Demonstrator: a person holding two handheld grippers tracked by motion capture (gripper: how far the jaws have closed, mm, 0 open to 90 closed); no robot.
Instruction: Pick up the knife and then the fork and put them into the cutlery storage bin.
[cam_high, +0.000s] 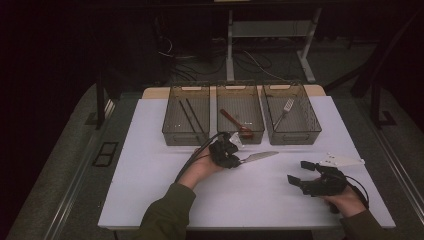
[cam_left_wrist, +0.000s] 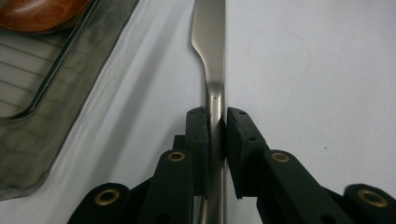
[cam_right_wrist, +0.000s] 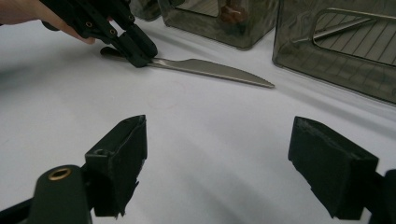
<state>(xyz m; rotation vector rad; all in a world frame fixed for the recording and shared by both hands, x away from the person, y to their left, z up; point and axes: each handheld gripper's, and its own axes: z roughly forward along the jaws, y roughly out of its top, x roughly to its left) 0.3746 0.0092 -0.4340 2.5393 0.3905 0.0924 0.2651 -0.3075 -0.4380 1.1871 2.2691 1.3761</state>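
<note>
White tabletop (cam_high: 150, 170) stands in a dim room, with cables and a desk frame on the floor beyond it. Three smoky bins line its far edge: the left bin (cam_high: 186, 116) holds dark sticks, the middle bin (cam_high: 240, 114) a wooden spoon (cam_high: 236, 123), the right bin (cam_high: 291, 115) a fork (cam_high: 284, 111). The left claw (cam_high: 235, 159), on a hand reaching forward just before the middle bin, is clamped on the handle of a knife (cam_high: 260, 156), whose blade points right, low over the tabletop. The right claw (cam_high: 300, 172) rests near the front right, level, pads wide apart and holding nothing.
</note>
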